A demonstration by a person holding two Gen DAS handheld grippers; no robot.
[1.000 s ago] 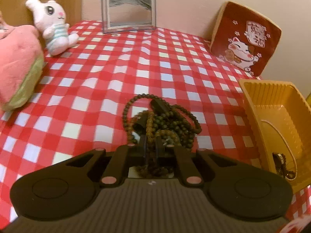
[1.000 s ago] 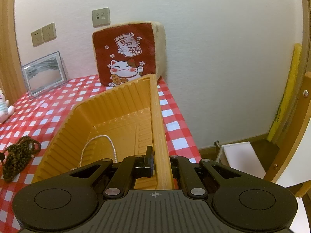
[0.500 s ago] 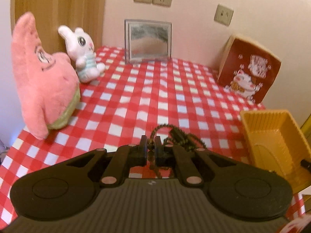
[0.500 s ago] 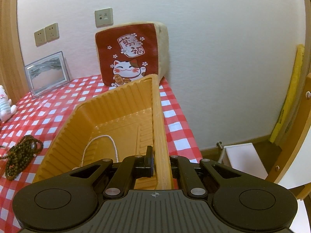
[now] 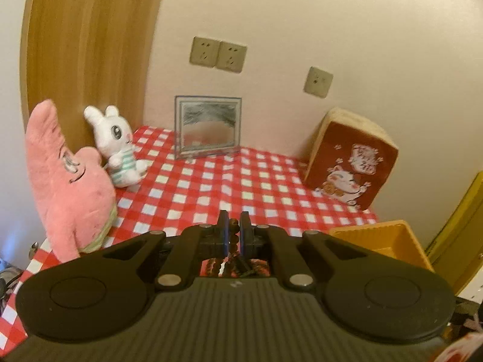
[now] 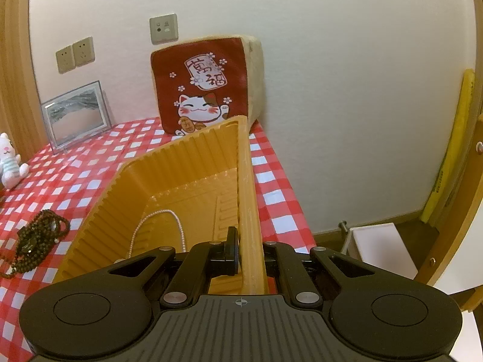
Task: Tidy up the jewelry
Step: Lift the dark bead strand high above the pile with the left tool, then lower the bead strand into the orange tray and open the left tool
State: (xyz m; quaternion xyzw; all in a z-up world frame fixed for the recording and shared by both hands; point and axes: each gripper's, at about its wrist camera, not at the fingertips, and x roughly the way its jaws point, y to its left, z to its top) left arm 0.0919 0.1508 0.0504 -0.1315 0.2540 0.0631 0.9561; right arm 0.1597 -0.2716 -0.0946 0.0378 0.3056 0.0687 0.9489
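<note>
My left gripper (image 5: 233, 231) is shut on a strand of dark brown beads (image 5: 232, 226), held well above the red checked cloth (image 5: 229, 181). More of the strand hangs below the fingers. In the right wrist view the bead bundle (image 6: 39, 238) shows at the far left; I cannot tell how much of it still rests on the cloth. My right gripper (image 6: 246, 253) is shut on the right wall of the orange ribbed tray (image 6: 247, 199), with one finger (image 6: 232, 250) inside the tray. A white pearl necklace (image 6: 157, 220) lies on the tray's floor. The tray (image 5: 389, 241) sits to the right of my left gripper.
A pink star plush (image 5: 66, 187) and a white bunny plush (image 5: 116, 147) stand at the left. A framed picture (image 5: 208, 126) leans on the back wall. A red lucky-cat cushion (image 5: 350, 163) stands behind the tray. The table's right edge (image 6: 289, 199) runs close beside the tray.
My left gripper has risen with the bead strand in it, so the cloth has dropped lower in its view and more wall shows. The right gripper and the tray have stayed put.
</note>
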